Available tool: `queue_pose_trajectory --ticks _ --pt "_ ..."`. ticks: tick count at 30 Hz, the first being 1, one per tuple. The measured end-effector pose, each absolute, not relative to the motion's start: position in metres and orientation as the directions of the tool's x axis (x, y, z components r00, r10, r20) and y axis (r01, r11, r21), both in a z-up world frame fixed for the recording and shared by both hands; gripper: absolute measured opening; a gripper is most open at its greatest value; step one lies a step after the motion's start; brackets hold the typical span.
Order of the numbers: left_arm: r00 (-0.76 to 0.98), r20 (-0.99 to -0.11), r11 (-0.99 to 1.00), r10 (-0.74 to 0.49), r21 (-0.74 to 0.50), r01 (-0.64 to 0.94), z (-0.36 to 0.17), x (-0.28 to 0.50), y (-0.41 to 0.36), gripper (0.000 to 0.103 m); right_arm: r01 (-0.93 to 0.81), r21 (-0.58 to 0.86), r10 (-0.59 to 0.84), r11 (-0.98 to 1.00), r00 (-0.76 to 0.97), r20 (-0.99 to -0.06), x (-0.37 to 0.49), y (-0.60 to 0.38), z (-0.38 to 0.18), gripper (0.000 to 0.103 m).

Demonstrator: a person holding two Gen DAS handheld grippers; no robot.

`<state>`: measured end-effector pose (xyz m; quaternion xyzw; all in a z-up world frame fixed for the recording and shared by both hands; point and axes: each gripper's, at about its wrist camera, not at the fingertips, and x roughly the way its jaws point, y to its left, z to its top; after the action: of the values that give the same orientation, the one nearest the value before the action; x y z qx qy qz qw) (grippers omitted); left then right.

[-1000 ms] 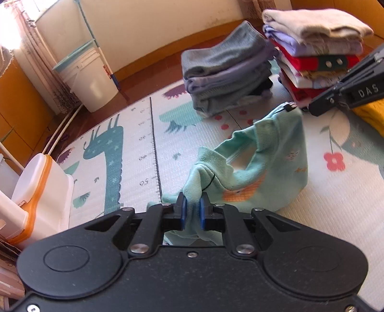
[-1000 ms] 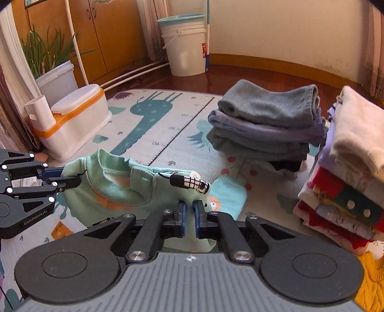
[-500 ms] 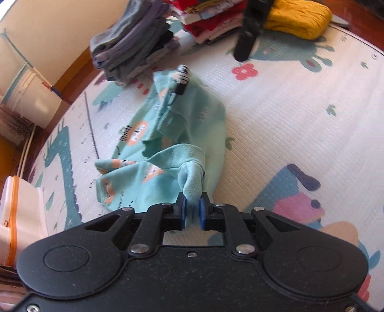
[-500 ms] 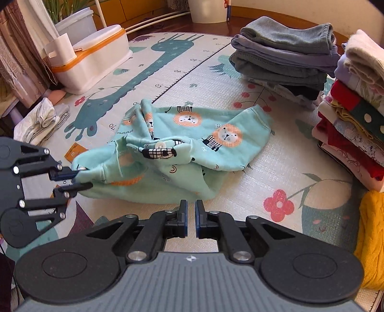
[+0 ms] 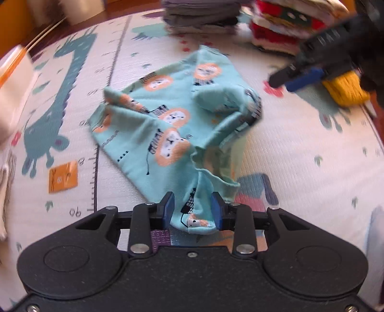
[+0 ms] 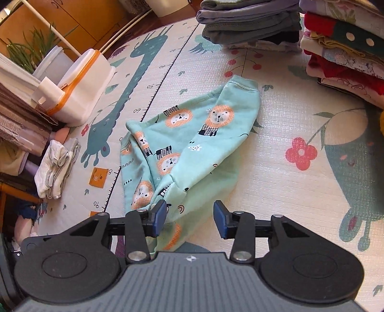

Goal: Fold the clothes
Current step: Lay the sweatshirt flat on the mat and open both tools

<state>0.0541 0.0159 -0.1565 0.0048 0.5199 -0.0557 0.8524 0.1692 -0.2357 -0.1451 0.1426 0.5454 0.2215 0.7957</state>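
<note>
Dropped since a second ago: mint lion-print garment now lies crumpled on the play mat. Left gripper jaws opening, cloth end loose between them; right gripper opening too (fabric under its left pad). 2 folded stacks beyond.

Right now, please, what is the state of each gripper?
Left gripper: jaws opening, mint lion-print garment lies loose between them, not gripped.
Right gripper: jaws opening, holding nothing; garment lies below.
</note>
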Motion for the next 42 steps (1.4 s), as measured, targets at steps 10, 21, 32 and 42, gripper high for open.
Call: queue_pose_trajectory --ticks 10,21,32,42 --pt "0.361 -0.912 0.763 -0.194 -0.372 -0.529 -0.221 0.071 0.069 0.032 -0.106 0.464 0.473 0.880 0.302 -0.828 0.198 -0.207 -0.165 0.062" --pt "0.288 -0.947 0.872 -0.138 -0.255 -0.418 -0.246 0.085 0.058 0.009 -0.182 0.402 0.438 0.898 0.267 -0.858 0.185 -0.194 -0.190 0.026" --pt "0.394 -0.917 0.901 -0.065 -0.224 -0.372 -0.215 0.074 0.101 0.000 0.048 0.387 0.362 0.921 0.264 -0.894 0.122 -0.265 -0.223 0.022" --pt "0.382 -0.885 0.772 -0.267 -0.434 -0.465 -0.251 0.050 0.092 0.045 0.166 0.383 0.311 0.909 0.342 -0.887 0.064 -0.275 -0.249 0.043"
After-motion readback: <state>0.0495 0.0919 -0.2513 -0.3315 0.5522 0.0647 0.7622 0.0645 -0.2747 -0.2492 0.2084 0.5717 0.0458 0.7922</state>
